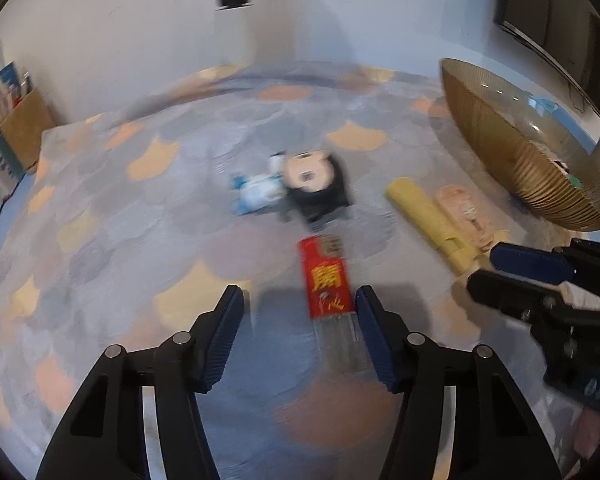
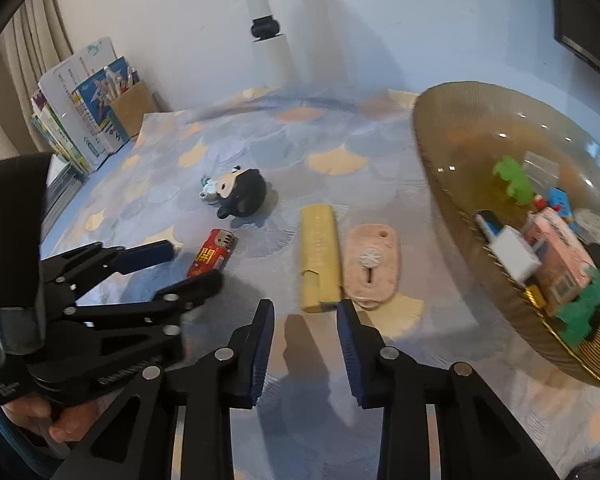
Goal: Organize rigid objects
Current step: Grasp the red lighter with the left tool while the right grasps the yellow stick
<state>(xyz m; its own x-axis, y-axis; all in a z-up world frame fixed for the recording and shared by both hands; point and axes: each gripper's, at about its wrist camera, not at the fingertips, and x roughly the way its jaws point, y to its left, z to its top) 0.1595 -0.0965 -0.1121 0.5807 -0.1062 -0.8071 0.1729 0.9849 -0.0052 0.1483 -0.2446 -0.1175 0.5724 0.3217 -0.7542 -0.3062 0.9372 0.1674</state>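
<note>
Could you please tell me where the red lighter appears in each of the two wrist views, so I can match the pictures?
Left wrist view: the red lighter lies low and centre, just ahead of the left gripper, close to one finger.
Right wrist view: the red lighter lies left of centre, between the left gripper's fingers.
Shared landmark: the yellow case beside the pink one.
</note>
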